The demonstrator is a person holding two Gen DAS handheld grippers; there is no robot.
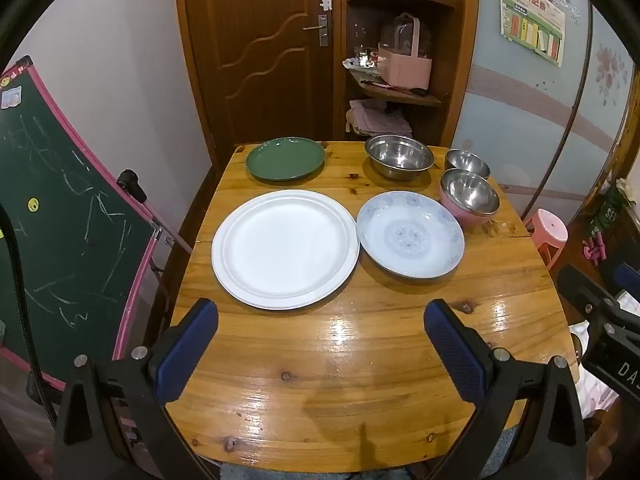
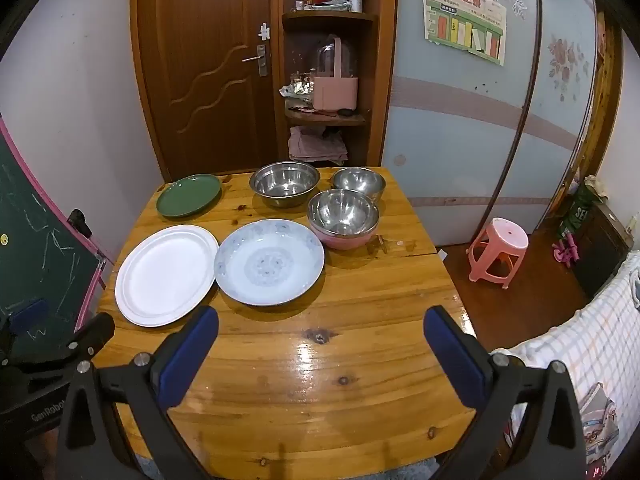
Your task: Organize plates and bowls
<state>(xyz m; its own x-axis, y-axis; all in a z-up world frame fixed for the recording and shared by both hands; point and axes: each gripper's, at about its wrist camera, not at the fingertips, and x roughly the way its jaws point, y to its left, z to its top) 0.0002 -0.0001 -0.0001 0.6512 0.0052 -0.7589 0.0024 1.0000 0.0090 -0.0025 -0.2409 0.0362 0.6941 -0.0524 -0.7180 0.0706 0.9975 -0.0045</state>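
The wooden table fills the lower middle of both views, its near half bare and glossy, its front edge curving along the bottom of the frame. All the dishes crowd the far half. Largest is the white plate, centre left in the left wrist view, its rim close to the table's left edge. Just beside it on the right, rims almost touching, sits the blue-patterned plate. Behind, at upper left of the tabletop, lies the green plate, near the far edge. That's three plates. Three steel bowls too: the wide steel bowl at the back, the pink-sided bowl near the right edge, the small steel bowl behind it. Left gripper hovers over bare wood, blue pads spread wide, nothing between them. Right gripper likewise, gaping and empty, above open table at lower centre. Off the left edge stands a chalkboard; off the right, a pink stool. The wall poster carries writing, too small to read; the neighbouring gripper's body seems to read "GenRobot", partly cut off.
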